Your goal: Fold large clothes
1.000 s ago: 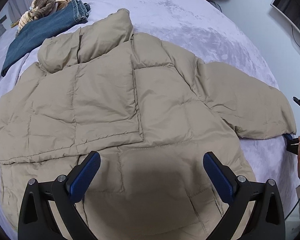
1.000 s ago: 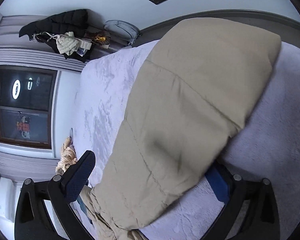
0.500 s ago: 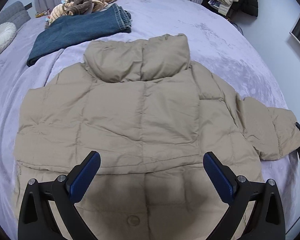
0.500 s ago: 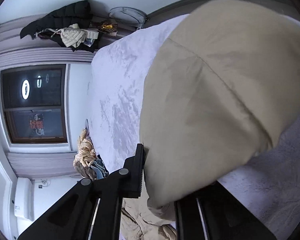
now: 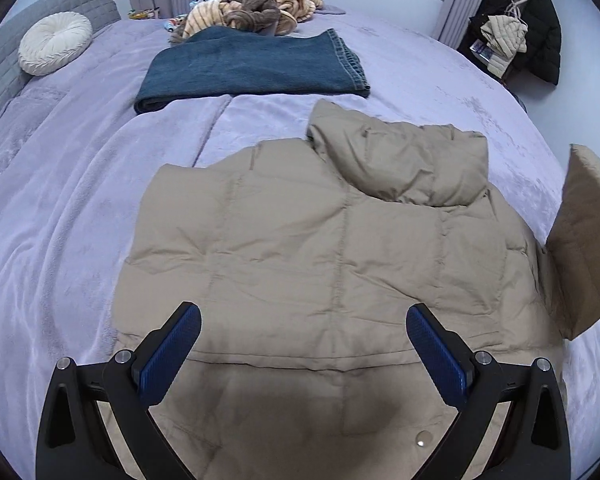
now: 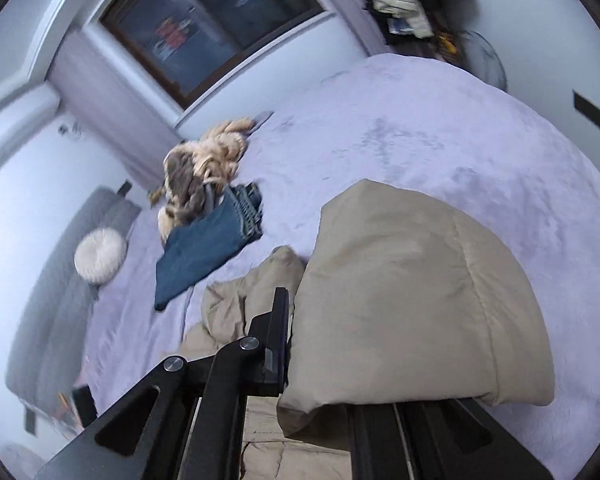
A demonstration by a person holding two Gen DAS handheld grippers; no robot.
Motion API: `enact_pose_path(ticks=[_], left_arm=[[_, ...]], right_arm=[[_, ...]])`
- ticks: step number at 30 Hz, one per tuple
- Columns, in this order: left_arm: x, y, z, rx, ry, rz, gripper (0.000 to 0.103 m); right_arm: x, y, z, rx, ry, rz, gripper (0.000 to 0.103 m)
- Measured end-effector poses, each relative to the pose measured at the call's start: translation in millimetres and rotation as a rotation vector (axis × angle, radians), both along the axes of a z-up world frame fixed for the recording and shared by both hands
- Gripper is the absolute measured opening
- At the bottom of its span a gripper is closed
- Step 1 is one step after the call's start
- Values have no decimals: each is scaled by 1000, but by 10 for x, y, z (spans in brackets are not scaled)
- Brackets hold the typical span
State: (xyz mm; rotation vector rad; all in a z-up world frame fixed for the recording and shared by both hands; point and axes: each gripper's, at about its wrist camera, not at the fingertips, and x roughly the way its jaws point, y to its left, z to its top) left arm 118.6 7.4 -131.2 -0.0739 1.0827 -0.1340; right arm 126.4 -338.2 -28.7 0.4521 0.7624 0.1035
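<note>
A beige puffer jacket [image 5: 320, 248] lies flat on the lilac bed [image 5: 60, 200], collar toward the far side. My left gripper [image 5: 302, 316] hovers open over the jacket's lower part, with nothing between its blue pads. The jacket's sleeve [image 5: 580, 240] stands raised off the bed at the right edge of the left wrist view. In the right wrist view that sleeve [image 6: 412, 296] fills the foreground, and my right gripper [image 6: 290, 308] is shut on its cuff end. One black finger [image 6: 280, 320] shows; the other is hidden under the fabric. The jacket's collar [image 6: 252, 300] bunches just beyond.
Folded blue jeans [image 5: 252, 64] lie beyond the jacket, with a heap of striped and brown clothes [image 5: 256, 4] behind them. A round white cushion [image 5: 56, 44] leans on the grey headboard [image 5: 4, 52]. Dark coats [image 5: 532, 28] hang at the far right.
My right gripper went from open around the sleeve end to shut on it, then lifted and rolled it up off the bed. The left gripper swung across the jacket, staying open.
</note>
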Motion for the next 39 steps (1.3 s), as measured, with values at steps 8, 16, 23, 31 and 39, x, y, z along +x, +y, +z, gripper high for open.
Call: enact_pose_path(ticks=[8,16,23,31,39], left_arm=[[37,501,-143,25,4,52,103],[82,496,-361,-8,41,40,103],[201,237,-355,-67,43,-3,103],[375,223,-376,-179,60,-31,103],[403,661,-341,-379,75,-7,103]], right_arm=[[229,1440,-839,-248,189,203,9],[191,1655,-1585,-378,345,219,9],[40,1295,-1293,-114,360,188,71],[-178,146,-1192,269,311,-199,67],[275,1071,-801,-49,179,82,11]])
